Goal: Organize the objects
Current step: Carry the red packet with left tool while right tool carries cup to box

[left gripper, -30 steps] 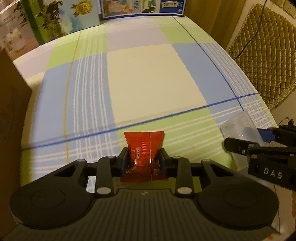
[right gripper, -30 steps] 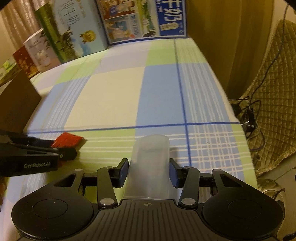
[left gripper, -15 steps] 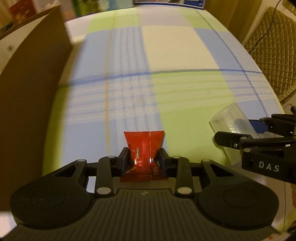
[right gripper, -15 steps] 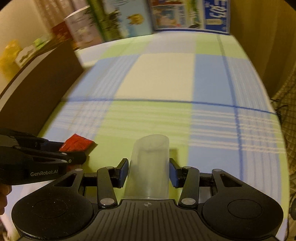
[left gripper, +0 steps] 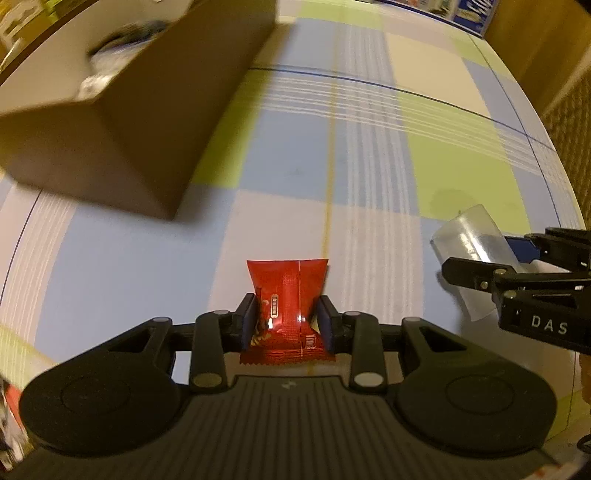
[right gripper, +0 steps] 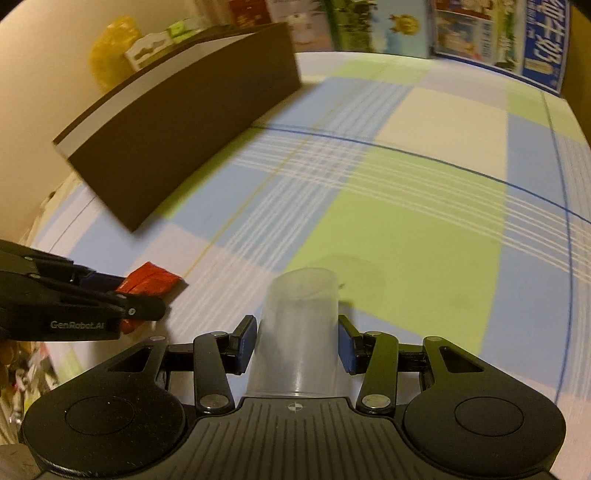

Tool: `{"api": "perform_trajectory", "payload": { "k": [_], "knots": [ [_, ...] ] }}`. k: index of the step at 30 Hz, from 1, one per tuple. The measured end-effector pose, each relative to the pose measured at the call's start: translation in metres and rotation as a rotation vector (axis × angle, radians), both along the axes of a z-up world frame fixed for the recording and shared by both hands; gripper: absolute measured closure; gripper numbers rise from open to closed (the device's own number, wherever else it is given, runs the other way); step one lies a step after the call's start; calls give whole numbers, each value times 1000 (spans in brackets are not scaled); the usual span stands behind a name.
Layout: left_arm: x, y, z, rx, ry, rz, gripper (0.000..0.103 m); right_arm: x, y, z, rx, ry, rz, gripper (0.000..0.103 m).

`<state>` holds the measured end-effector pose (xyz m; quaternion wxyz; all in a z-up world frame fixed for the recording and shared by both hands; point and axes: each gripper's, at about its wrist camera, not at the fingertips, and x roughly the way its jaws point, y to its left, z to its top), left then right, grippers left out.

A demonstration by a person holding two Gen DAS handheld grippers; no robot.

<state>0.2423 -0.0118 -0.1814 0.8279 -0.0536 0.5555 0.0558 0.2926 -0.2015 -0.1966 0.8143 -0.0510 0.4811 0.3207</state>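
Left gripper (left gripper: 287, 320) clamped on a red snack packet (left gripper: 287, 295), pads pinching its lower half so the sealed top flares free beyond the tips. Right gripper (right gripper: 295, 341) closed around a translucent plastic cup (right gripper: 300, 325), gripped across its wall with one round end pointing away from the camera; which end is the mouth cannot be told. Both items carried above the checked tablecloth (left gripper: 369, 155), not resting on it, and apart from each other: cup seen at 3 o'clock from the left wrist view, packet at 9 o'clock from the right.

Brown cardboard box (left gripper: 140, 122) standing open at 10 to 11 o'clock in the left view, some pale blurred contents visible inside. Likely the destination, which would explain holding each item by one end: free end ready to go over the wall.

Nearest box corner close to the packet's path; near wall tall enough to catch a low carry. Wide bare cloth from 12 to 2 o'clock for swinging around. Table edge curving at 3 o'clock, with a quilted cushion (left gripper: 580, 122) past it. Printed cartons (right gripper: 480, 33) lining the far edge at 12.
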Motion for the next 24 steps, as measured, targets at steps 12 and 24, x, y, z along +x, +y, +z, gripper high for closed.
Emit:
{"api": "perform_trajectory", "payload": {
  "k": [12,24],
  "knots": [
    [-6,-6,1,3,-29,-29,74,-10,-4,2,-13,14,-56,57],
    [-2,13,3,-29,-13,-130,80,-22,5,16,-11,23,-155,58]
  ]
}}
